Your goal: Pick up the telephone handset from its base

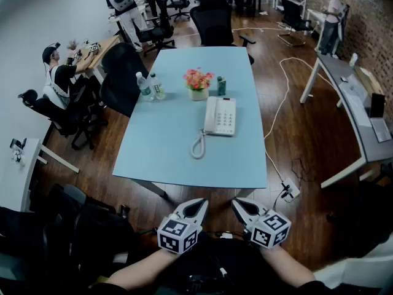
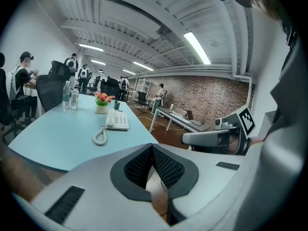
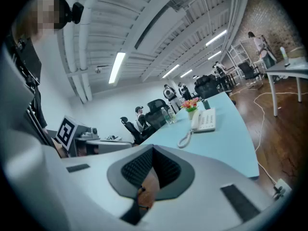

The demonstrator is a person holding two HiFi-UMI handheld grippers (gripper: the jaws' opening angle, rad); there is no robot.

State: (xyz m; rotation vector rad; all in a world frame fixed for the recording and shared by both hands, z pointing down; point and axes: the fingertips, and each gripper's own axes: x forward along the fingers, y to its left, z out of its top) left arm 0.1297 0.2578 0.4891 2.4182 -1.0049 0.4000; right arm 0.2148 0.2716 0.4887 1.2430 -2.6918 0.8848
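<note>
A white telephone (image 1: 221,116) lies on the light blue table (image 1: 166,158), its handset (image 1: 210,115) resting in the base's left side. A coiled cord (image 1: 198,145) loops toward the table's near edge. The telephone also shows in the left gripper view (image 2: 117,120) and the right gripper view (image 3: 204,120). Both grippers hover side by side in front of the table's near edge, well short of the phone. My left gripper (image 1: 201,203) (image 2: 152,147) is shut and empty. My right gripper (image 1: 236,201) (image 3: 153,149) is also shut, holding nothing.
Behind the phone stand a flower pot (image 1: 198,82), a green can (image 1: 221,86) and two water bottles (image 1: 150,86). Office chairs (image 1: 213,17) ring the table's far end and left side. A cable and power strip (image 1: 290,189) lie on the floor at the right, beside a grey desk (image 1: 359,112). People work at the back.
</note>
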